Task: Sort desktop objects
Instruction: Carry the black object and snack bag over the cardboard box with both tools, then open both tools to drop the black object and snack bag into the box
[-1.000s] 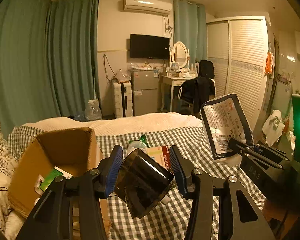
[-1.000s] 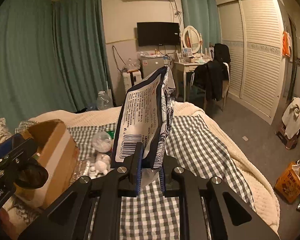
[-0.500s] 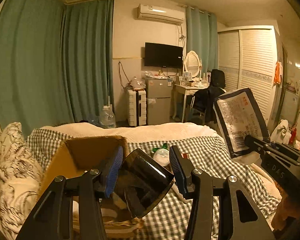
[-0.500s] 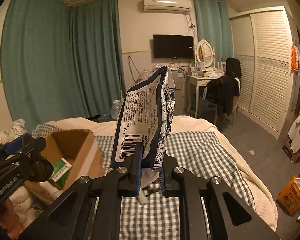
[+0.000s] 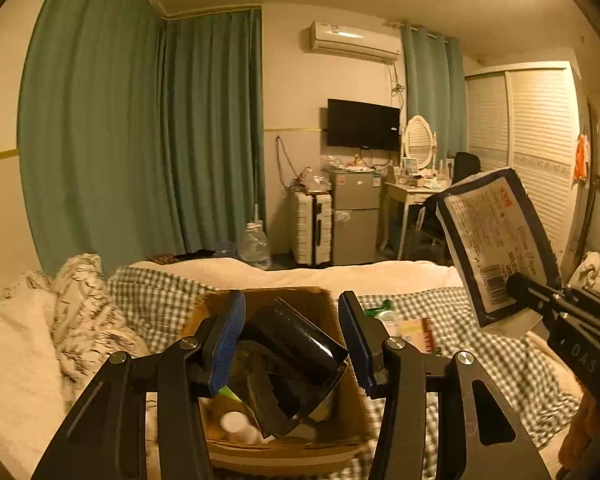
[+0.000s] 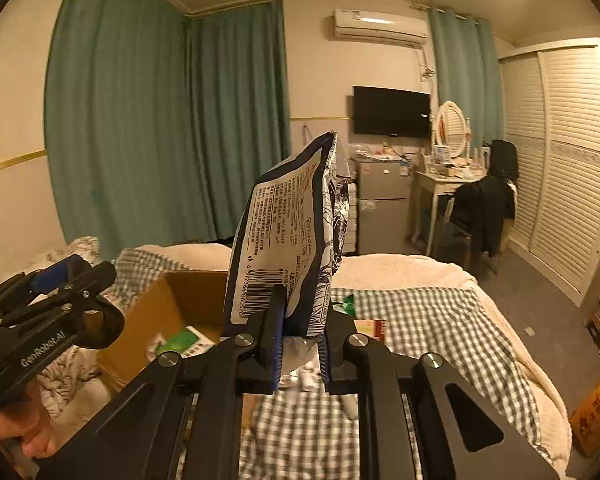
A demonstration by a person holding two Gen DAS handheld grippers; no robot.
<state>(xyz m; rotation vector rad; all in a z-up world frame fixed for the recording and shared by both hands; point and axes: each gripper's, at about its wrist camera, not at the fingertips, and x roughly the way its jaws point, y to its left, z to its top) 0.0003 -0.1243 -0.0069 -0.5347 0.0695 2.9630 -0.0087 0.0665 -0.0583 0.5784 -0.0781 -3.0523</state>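
Note:
My left gripper is shut on a dark glossy cup-shaped object, which hangs tilted right over the open cardboard box on the bed. In the right wrist view this gripper sits at the left, beside the box. My right gripper is shut on the bottom edge of a dark-bordered snack bag that stands upright, printed back and barcode facing me. The left wrist view shows that bag and the right gripper to the right of the box, above the checked bedspread.
A green and white packet and a white-capped item lie in the box. A red-edged box and a green wrapper lie on the checked bedspread. Patterned pillows sit to the left. A hand holds the left gripper.
Both grippers have risen and swung left with their loads still held. The cardboard box, earlier to the left of the left gripper, now lies directly under it.

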